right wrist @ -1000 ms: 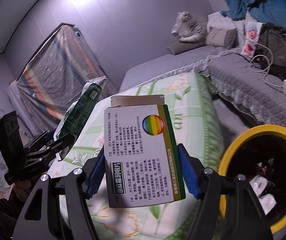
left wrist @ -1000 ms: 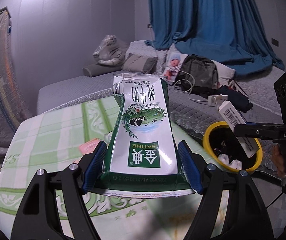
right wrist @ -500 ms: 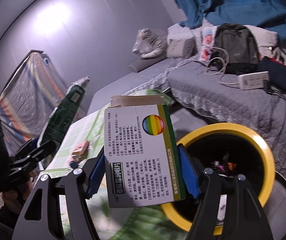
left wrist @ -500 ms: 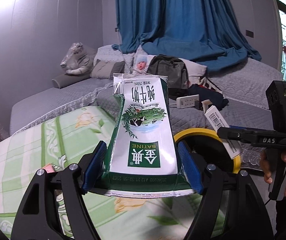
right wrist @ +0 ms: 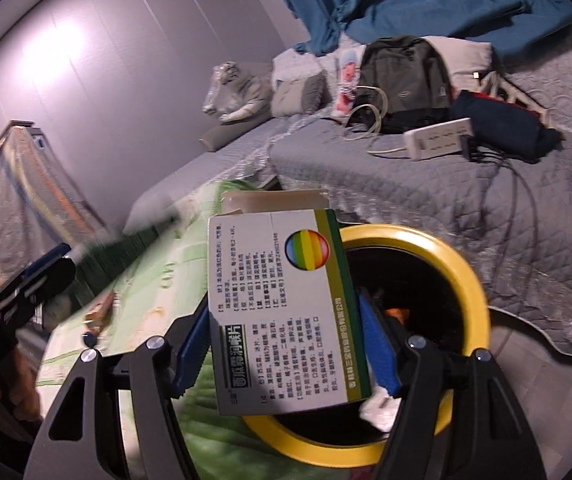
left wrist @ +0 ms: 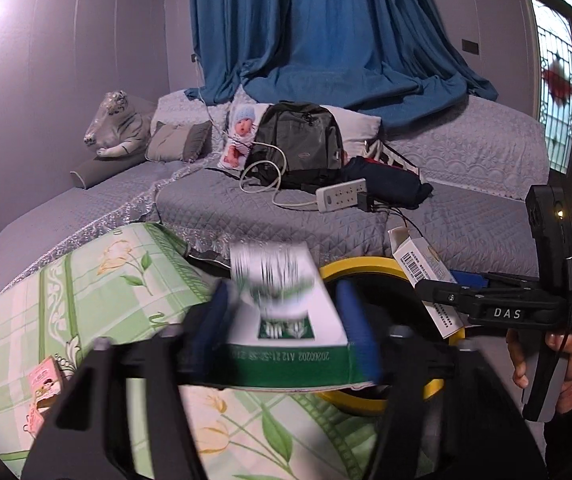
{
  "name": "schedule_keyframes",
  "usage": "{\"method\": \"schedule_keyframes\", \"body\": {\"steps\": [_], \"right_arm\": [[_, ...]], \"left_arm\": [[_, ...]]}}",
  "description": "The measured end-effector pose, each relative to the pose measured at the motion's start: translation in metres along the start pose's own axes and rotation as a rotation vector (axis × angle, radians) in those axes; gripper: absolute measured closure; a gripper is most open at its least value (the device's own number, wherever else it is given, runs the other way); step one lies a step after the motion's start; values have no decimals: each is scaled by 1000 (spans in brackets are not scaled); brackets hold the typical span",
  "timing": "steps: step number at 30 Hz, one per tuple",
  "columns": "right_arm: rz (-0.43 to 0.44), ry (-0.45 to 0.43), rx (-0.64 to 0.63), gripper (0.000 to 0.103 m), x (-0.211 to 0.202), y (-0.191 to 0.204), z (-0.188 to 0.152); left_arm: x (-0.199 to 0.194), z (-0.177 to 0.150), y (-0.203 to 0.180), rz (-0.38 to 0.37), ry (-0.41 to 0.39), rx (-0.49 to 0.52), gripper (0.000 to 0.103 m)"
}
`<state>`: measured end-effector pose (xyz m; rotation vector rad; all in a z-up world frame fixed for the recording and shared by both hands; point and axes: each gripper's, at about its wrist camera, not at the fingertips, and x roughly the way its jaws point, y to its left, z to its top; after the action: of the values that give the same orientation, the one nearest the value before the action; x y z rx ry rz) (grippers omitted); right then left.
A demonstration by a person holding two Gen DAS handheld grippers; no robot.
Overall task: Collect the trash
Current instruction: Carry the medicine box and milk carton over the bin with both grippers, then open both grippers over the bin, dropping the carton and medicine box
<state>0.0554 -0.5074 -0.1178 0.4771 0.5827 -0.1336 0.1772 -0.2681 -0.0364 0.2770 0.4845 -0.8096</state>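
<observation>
My left gripper (left wrist: 286,332) is shut on a green and white milk carton (left wrist: 286,312), blurred by motion, held over the table edge beside the yellow-rimmed trash bin (left wrist: 365,270). My right gripper (right wrist: 286,340) is shut on a white medicine box (right wrist: 282,312) with a rainbow circle, held over the bin's (right wrist: 465,276) left rim. The bin holds white and orange scraps. The right gripper and its box (left wrist: 421,268) also show in the left wrist view, above the bin's right side. The left gripper shows blurred at the left of the right wrist view (right wrist: 46,272).
A green flowered tablecloth (left wrist: 86,280) covers the table; small pink wrappers (left wrist: 42,380) lie near its left edge. Behind is a grey bed (left wrist: 465,216) with a backpack (left wrist: 297,144), a power strip (left wrist: 341,194) and cables. A blue curtain hangs behind.
Both grippers have swung right towards the bin. The milk carton has tipped forward and lower, now blurred. The medicine box now hangs over the bin's rim.
</observation>
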Motion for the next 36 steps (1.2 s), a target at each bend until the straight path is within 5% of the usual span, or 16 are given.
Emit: {"method": "schedule_keyframes", "body": {"steps": [5,9,19,23,26,36], "right_arm": [[-24,16,58,39,11,-25,-4],[-64,42,104,39,20,-44,-10],[-138,112,129,37,49,-63,-22],[-203,120,157,23,51,-68,-20],[-254,82,146,16,38,-64,-17],[-183,27,-13,14,21,0,2]], "left_arm": [[51,-6,-16,-49,68,22,61],[81,-12,-13,-135,146,-61,65],[69,-11,9,-79,126,-96,63],[52,-10,13,-60,96,-101,52],[31,-7,24,-26,52,-124,25],[-51,-5,66,111,-87,-171,8]]}}
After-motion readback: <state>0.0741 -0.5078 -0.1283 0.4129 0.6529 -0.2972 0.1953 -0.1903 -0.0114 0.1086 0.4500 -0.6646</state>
